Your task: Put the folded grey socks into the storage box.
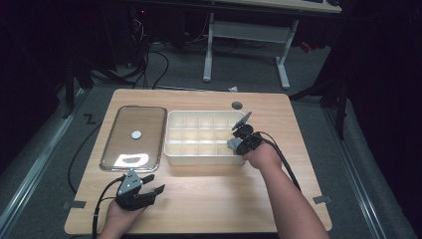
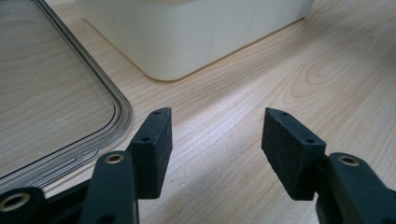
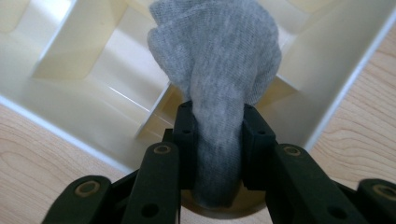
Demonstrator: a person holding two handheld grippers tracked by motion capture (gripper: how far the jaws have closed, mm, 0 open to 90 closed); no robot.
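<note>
At the table's near edge, the left gripper is resting with jaws apart and empty beside the clear lid. Farther in, the right gripper is clamping a bunched grey sock, which is hanging directly over the cream divided box's near right compartments.

Our grippers are matte black: the left gripper wears a grey three-cornered plate, brass-ringed screw holes dot the linkages, and the right gripper has blocky pads. Black cables trail off both. Bare forearms, no sleeves.
</note>
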